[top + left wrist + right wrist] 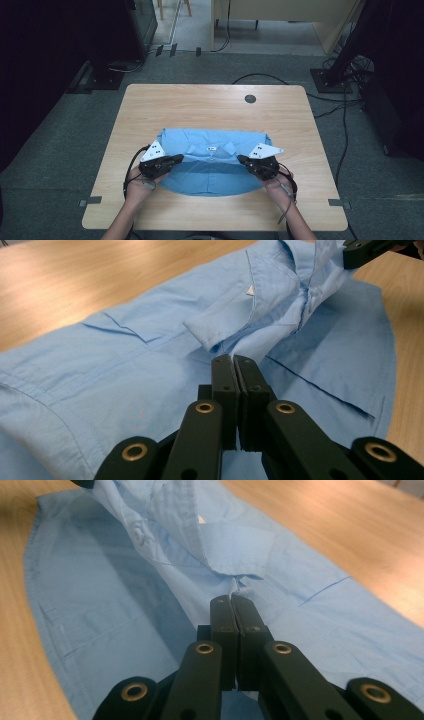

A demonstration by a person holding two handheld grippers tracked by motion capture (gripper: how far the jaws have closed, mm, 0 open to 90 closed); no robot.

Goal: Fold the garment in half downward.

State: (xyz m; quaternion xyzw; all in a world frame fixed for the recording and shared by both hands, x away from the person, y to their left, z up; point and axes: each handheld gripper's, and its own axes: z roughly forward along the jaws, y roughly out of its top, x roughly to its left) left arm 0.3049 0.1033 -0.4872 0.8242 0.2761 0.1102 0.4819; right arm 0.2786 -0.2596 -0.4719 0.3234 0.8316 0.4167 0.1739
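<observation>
A light blue button-up shirt (212, 160) lies folded on the wooden bench (210, 107), slightly toward the person's side of centre, its collar up and a small white label showing inside the neck.

On the left, the person's left hand (139, 184) carries the left gripper (176, 159), which sits at the shirt's left side, just below the shoulder edge. In the left gripper view its jaws stand pressed together with light blue cloth running into their tips, so they are clamped on a pinch of shirt fabric beside the folded collar (240, 315). From that pinch the cloth rises in a taut ridge toward the other gripper's black jaw tip at the upper right corner of that view.

In the middle, the lower front of the shirt lies flat with its rounded hem toward the person, shaded beneath the raised fold.

On the right, the right hand (276, 186) carries the right gripper (243, 160) at the shirt's right side, level with its partner. In the right gripper view its jaws are likewise closed tight, gripping fabric just under the collar flap (235, 547).

A dark round grommet (250, 98) sits in the bench near its far edge, well apart from the shirt.
</observation>
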